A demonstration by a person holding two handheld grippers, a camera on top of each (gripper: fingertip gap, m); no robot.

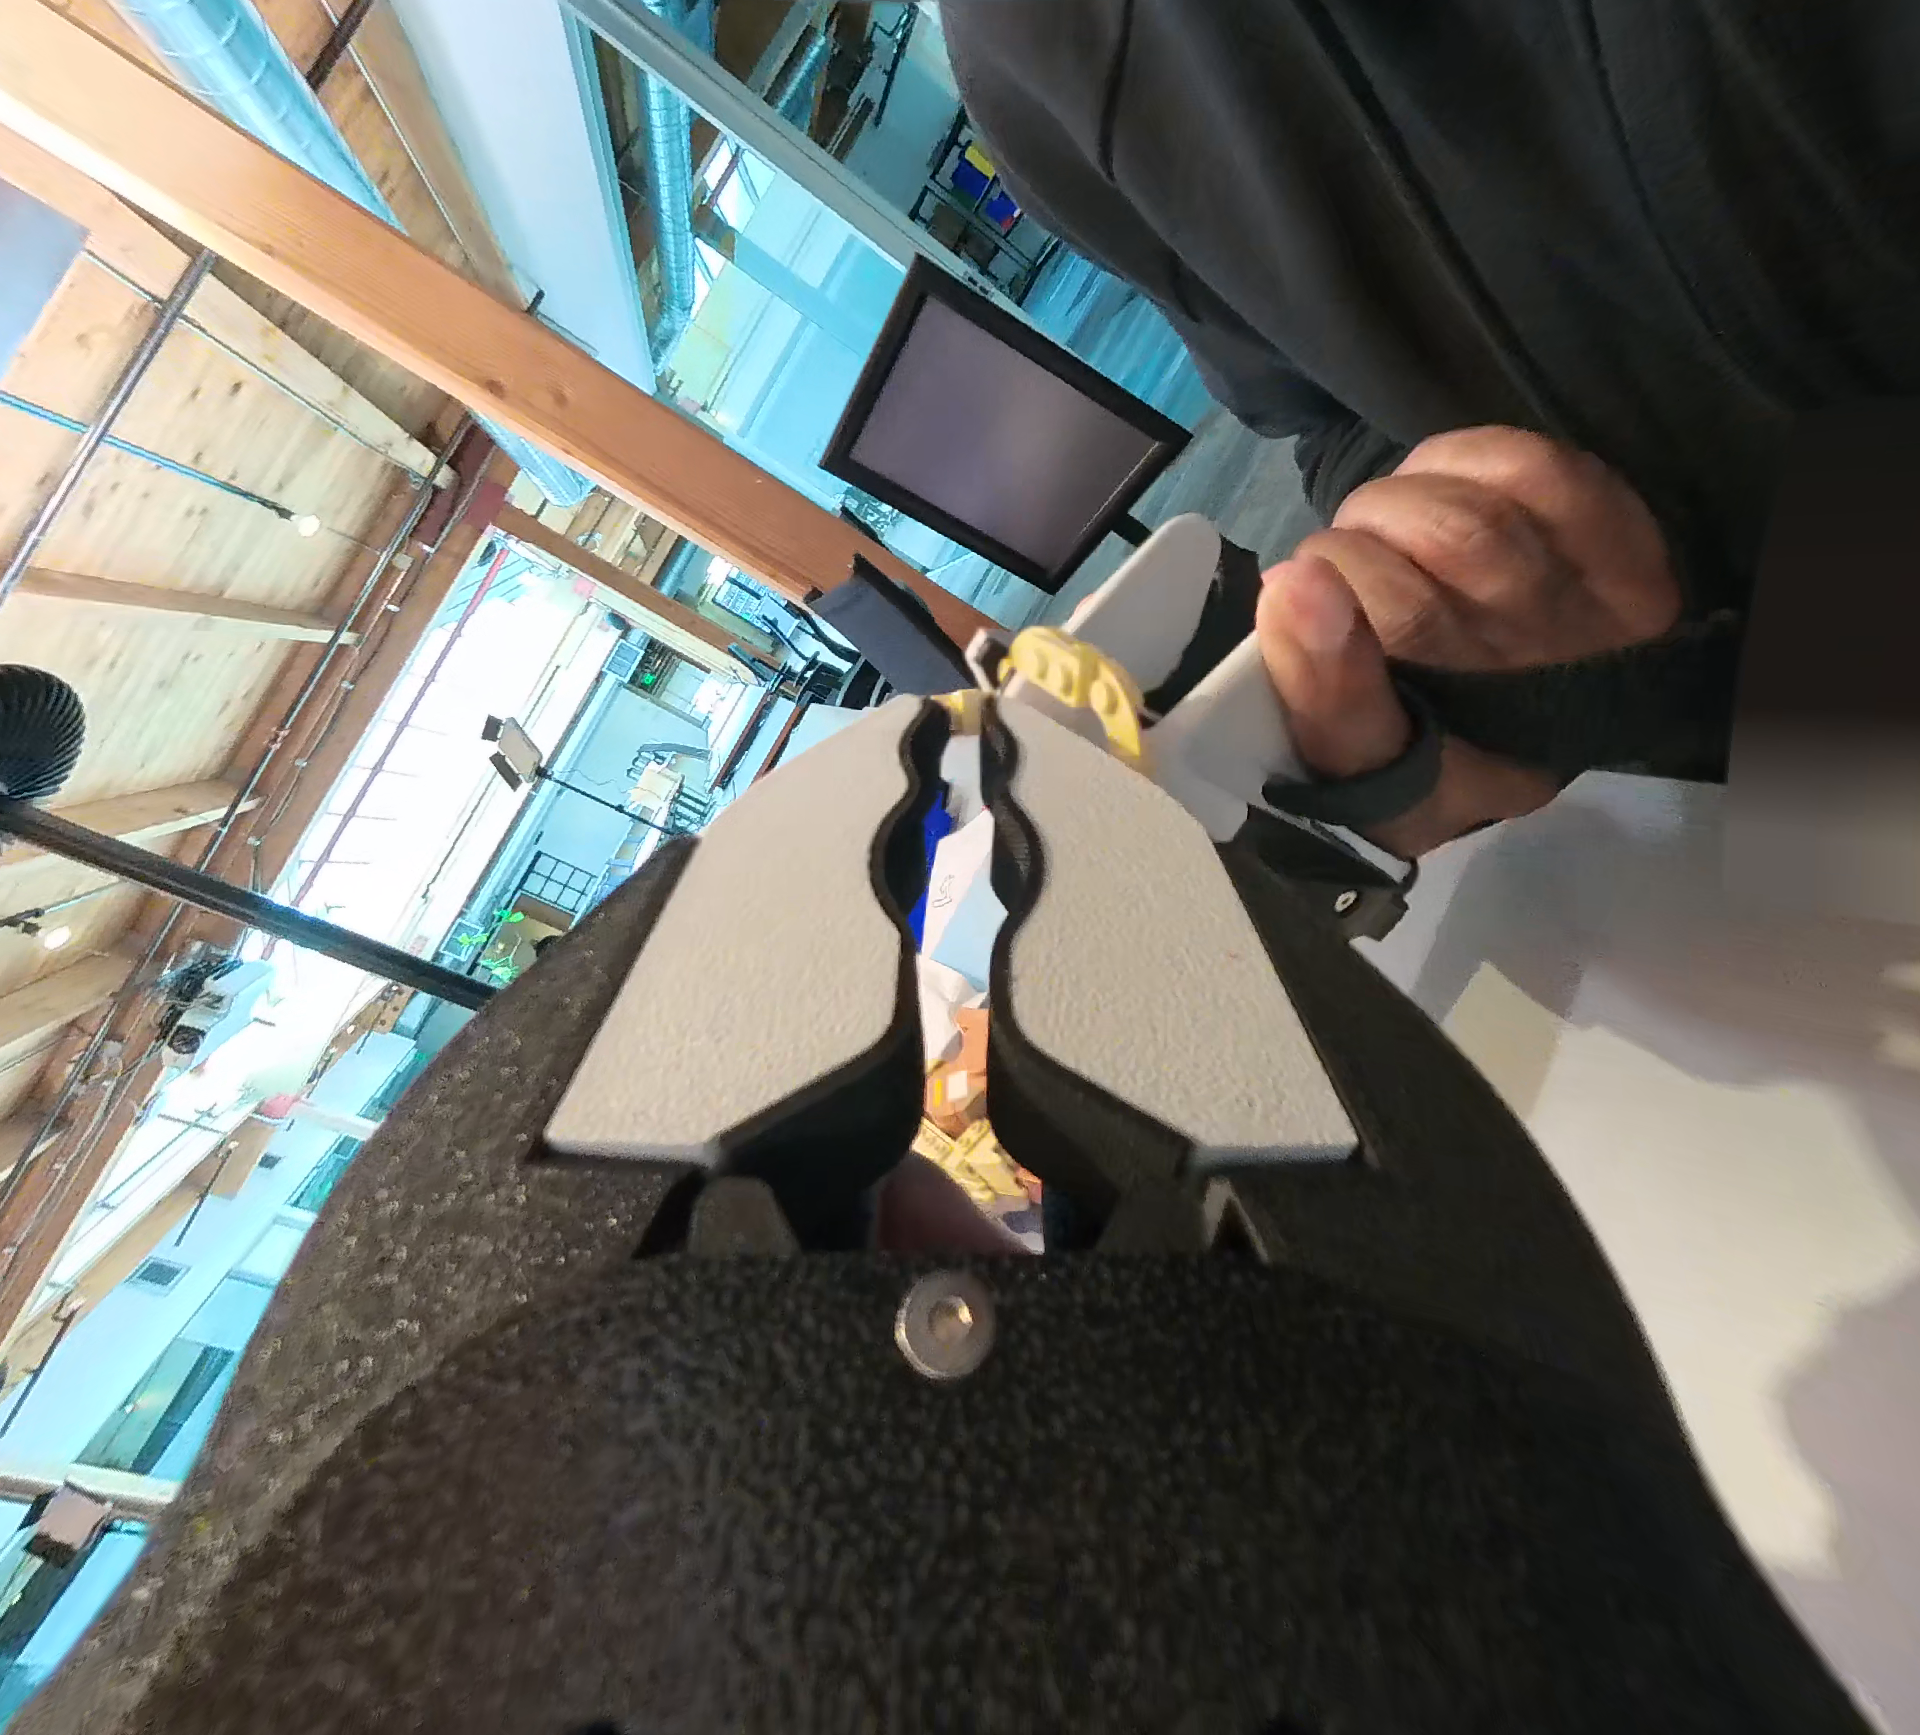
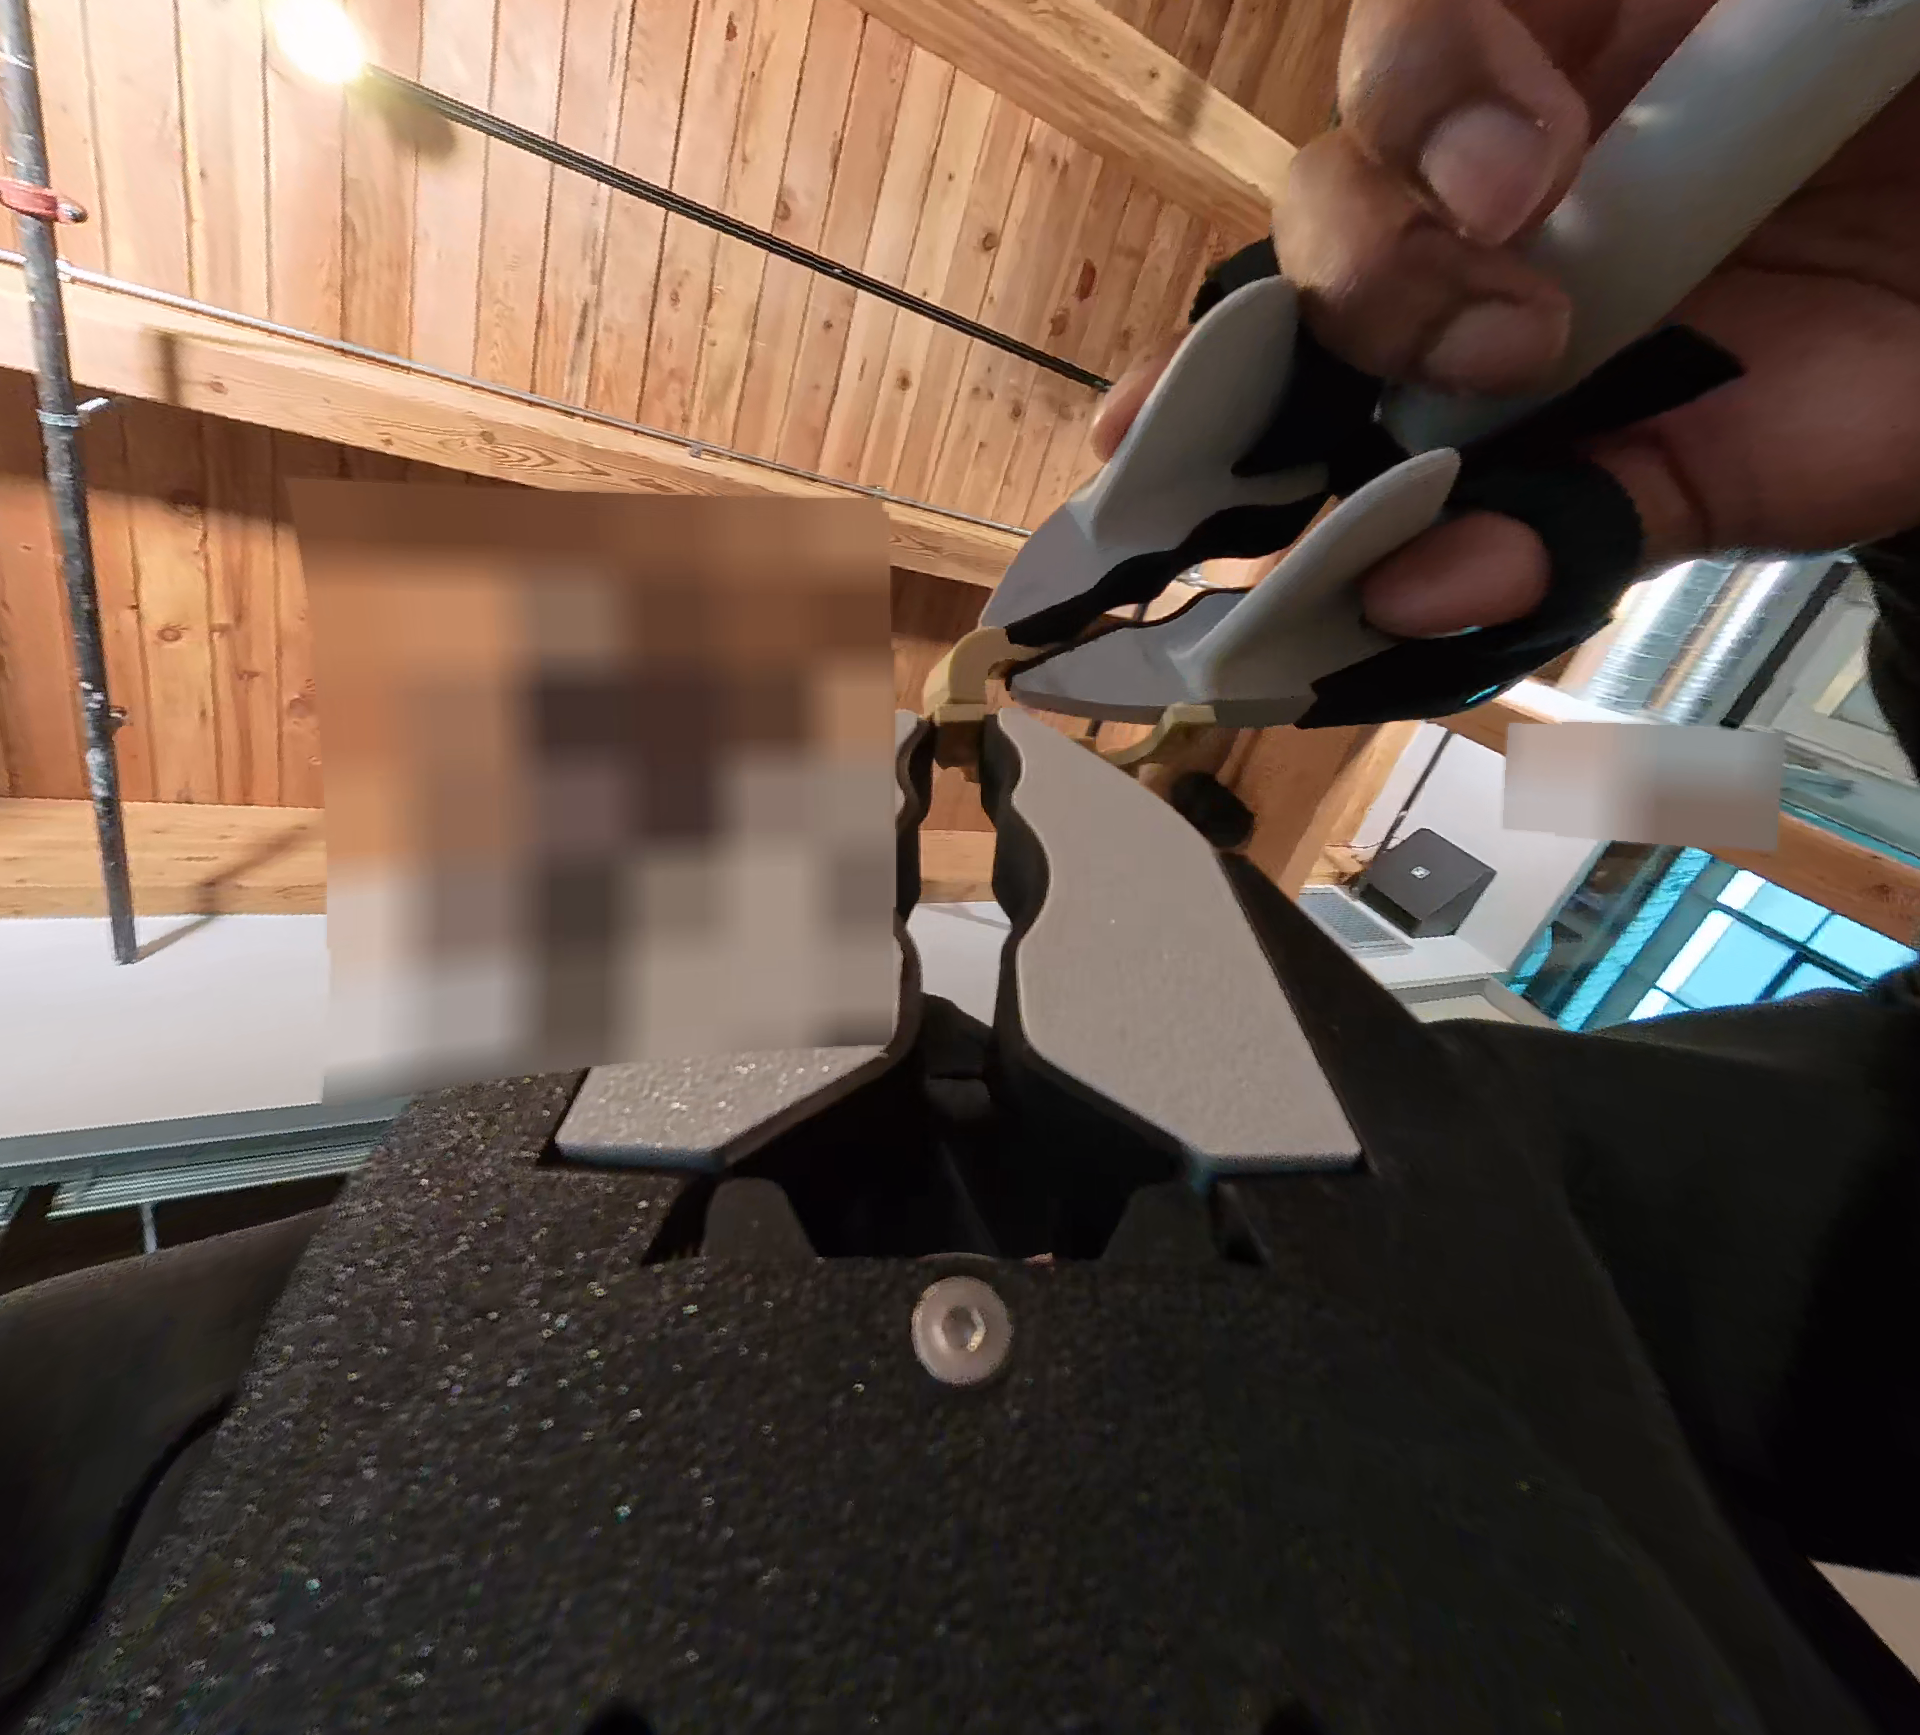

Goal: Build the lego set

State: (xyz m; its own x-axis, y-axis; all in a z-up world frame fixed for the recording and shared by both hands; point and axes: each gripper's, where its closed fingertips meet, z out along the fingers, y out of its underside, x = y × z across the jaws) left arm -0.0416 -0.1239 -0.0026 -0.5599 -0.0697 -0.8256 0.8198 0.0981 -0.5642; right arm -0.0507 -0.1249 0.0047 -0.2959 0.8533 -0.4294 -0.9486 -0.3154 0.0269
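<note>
Both grippers are raised in the air and meet tip to tip at a yellow curved studded brick (image 1: 1075,677). In the left wrist view my left gripper (image 1: 961,719) is shut on one end of it. The right gripper (image 1: 1003,662) comes in from the right, and the brick curves across its fingers. In the right wrist view my right gripper (image 2: 956,735) is shut on the lower end of the same yellow arch-shaped brick (image 2: 971,662). The left gripper (image 2: 1013,646) clamps its upper part from the right. The brick's other end (image 2: 1174,729) pokes out below the left gripper's finger.
A person's hand (image 1: 1455,594) holds the right gripper, another hand (image 2: 1455,179) the left one. A dark screen (image 1: 1008,438), wooden beams (image 1: 416,272) and a black pole (image 1: 208,896) lie behind. A metal pipe (image 2: 62,438) and a ceiling lamp (image 2: 317,33) show overhead. Less than 4 cm separates the two grippers' tips.
</note>
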